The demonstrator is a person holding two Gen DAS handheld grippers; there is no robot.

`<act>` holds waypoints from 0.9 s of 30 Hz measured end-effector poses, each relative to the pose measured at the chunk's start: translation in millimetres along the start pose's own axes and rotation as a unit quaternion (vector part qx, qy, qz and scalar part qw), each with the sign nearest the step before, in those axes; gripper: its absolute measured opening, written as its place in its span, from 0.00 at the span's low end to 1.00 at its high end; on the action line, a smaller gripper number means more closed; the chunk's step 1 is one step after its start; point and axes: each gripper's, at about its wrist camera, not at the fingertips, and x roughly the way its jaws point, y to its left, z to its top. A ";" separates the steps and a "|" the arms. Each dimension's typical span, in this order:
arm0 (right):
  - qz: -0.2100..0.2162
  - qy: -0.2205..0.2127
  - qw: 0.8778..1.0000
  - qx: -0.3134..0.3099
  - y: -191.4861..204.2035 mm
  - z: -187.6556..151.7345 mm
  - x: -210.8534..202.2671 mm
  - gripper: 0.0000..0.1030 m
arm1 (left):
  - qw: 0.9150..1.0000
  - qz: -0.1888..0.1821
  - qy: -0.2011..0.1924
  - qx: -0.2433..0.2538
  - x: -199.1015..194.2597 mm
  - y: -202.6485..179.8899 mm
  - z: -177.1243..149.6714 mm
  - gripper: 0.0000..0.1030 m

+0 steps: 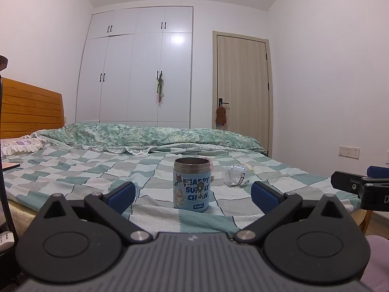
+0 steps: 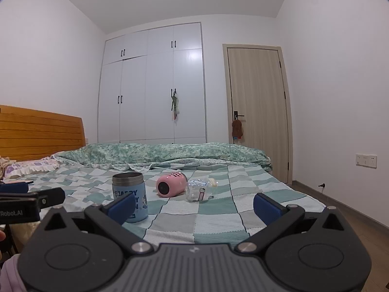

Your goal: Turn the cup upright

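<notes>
A blue cartoon-printed cup (image 1: pixel 191 184) with a steel rim stands upright, mouth up, on the checked bedspread (image 1: pixel 73 170). It also shows in the right wrist view (image 2: pixel 130 194). A pink cup (image 2: pixel 170 184) lies on its side behind it, almost hidden in the left wrist view. A clear bottle (image 2: pixel 200 189) lies on its side beside the pink cup and shows in the left view too (image 1: pixel 236 175). My left gripper (image 1: pixel 193 196) is open and empty, short of the blue cup. My right gripper (image 2: pixel 194 206) is open and empty, near the bed's front edge.
A rolled green quilt (image 1: pixel 145 136) lies across the far side of the bed. A wooden headboard (image 1: pixel 29 107) is at the left. White wardrobe (image 1: pixel 136 68) and a closed door (image 1: pixel 243 82) stand behind. Wood floor (image 2: pixel 359 219) runs at the right.
</notes>
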 end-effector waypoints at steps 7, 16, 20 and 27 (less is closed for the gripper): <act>0.001 -0.001 1.000 -0.001 -0.4 0.8 0.0 1.00 | 1.000 -0.002 -0.005 -0.001 -1.5 0.5 0.6 1.00; 0.001 -0.002 1.000 -0.002 -0.2 1.2 -0.7 1.00 | 1.000 0.000 -0.012 -0.001 -4.8 1.7 -0.3 1.00; 0.001 -0.002 1.000 -0.002 0.2 0.8 -1.2 1.00 | 1.000 -0.001 -0.017 0.000 -7.6 1.8 -0.8 1.00; 0.002 -0.002 1.000 -0.002 0.1 1.1 -1.2 1.00 | 1.000 -0.011 -0.025 0.002 -12.2 0.9 -2.0 1.00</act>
